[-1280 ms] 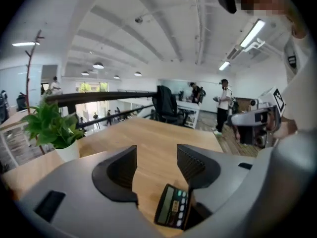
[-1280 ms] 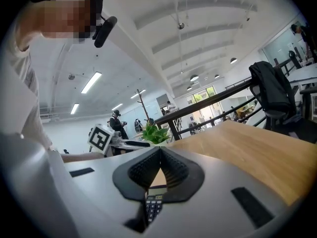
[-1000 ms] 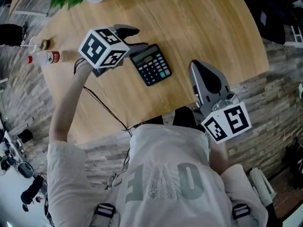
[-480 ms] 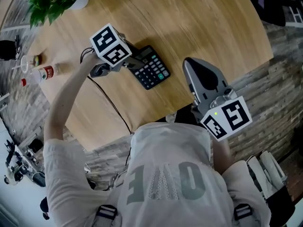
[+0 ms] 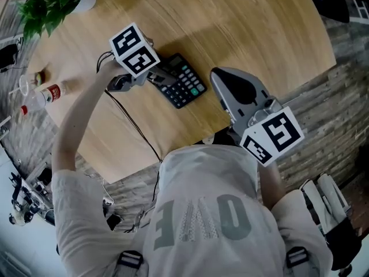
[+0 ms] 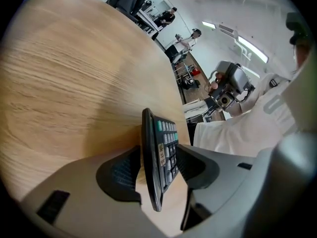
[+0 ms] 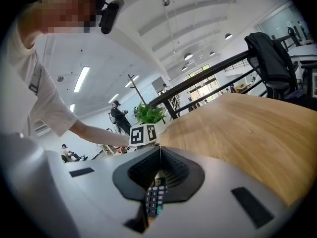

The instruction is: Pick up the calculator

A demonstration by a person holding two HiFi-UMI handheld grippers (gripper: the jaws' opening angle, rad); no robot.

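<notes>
The black calculator point(image 5: 180, 83) with grey and green keys sits at the near middle of the round wooden table point(image 5: 259, 27). My left gripper point(image 5: 157, 75) grips its left end. In the left gripper view the calculator point(image 6: 162, 145) stands edge-on between the jaws of that gripper point(image 6: 156, 158), both pads against it, its lower edge close to the wood. My right gripper point(image 5: 221, 78) hovers just right of the calculator, shut with nothing in it. In the right gripper view the jaws of the right gripper point(image 7: 159, 150) meet, and the calculator point(image 7: 154, 200) shows below them.
A potted green plant point(image 5: 55, 2) stands at the table's far left. A small bottle with a red label point(image 5: 49, 91) lies near the left edge. A black cable point(image 5: 130, 128) trails from the left gripper across the near table edge.
The left gripper has come in from the left over the calculator's end and shut on it. The right gripper has drifted slightly left, toward the calculator.
</notes>
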